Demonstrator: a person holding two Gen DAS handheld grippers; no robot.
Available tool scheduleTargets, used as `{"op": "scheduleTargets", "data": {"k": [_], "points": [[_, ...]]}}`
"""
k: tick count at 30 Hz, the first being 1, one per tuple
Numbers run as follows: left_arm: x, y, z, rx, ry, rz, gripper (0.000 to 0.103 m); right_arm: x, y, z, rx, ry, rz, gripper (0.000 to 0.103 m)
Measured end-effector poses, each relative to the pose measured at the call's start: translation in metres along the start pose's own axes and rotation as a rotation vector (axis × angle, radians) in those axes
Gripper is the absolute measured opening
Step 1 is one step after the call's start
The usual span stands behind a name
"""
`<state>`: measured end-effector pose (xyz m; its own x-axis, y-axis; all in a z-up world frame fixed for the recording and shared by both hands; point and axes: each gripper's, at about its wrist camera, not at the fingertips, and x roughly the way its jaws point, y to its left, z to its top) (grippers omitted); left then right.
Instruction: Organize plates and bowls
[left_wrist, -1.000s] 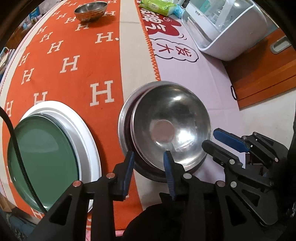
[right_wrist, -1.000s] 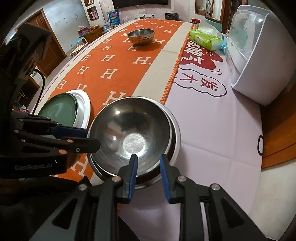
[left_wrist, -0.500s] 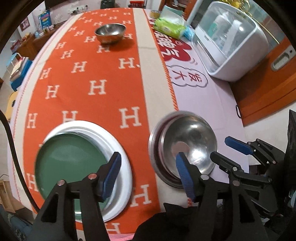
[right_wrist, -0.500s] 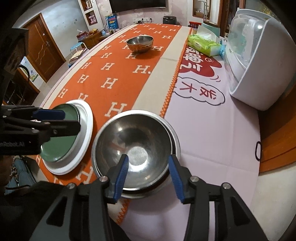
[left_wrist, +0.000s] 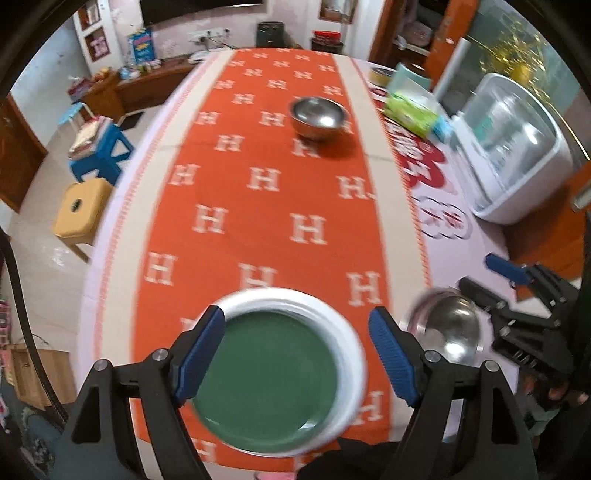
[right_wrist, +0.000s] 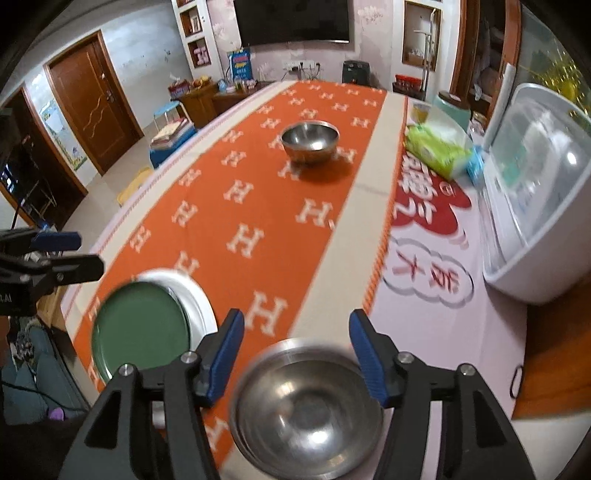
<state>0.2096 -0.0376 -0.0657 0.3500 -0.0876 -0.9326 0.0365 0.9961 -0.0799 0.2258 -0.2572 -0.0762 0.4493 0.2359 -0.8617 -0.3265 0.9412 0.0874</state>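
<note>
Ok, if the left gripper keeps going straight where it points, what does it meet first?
Most likely the green plate stacked on the white plate. It lies between the open, empty jaws of the left gripper; nothing appears in between, though depth is unclear.

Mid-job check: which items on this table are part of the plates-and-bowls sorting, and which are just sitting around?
Job items:
- green plate on white plate
- near steel bowl nested in another
- far steel bowl

Just lying about:
- green tissue pack
- white lidded appliance
- teal canister
</note>
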Motion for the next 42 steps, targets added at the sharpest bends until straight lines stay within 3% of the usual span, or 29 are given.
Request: {"op": "scheduleTargets", "data": {"k": [10,15,21,29,34,42], "points": [[-0.012,0.087,0.076,0.036,-0.093,0.113,0.082,0.016,0.019,0.087,0.102,-0.103,-0.023,0.060],[-0.010,0.101,0.130,0.090,-0.148,0.134,0.082,0.020,0.021,0.129,0.109,-0.159,-0.073,0.061],[-0.002,0.097,0.193,0.157,-0.215,0.087,0.082,0.029,0.010,0.175,0.129,-0.231,-0.140,0.062],[0.026,0.060,0.259,0.253,-0.305,0.054,0.082,0.043,-0.011,0.224,0.149,-0.337,-0.222,0.062],[0.049,0.048,0.282,0.216,-0.351,-0.028,0.082,0.054,-0.023,0.230,0.179,-0.424,-0.243,0.062],[0.108,0.035,0.302,0.123,-0.333,-0.154,0.082,0.091,-0.042,0.226,0.245,-0.504,-0.240,0.062]]}}
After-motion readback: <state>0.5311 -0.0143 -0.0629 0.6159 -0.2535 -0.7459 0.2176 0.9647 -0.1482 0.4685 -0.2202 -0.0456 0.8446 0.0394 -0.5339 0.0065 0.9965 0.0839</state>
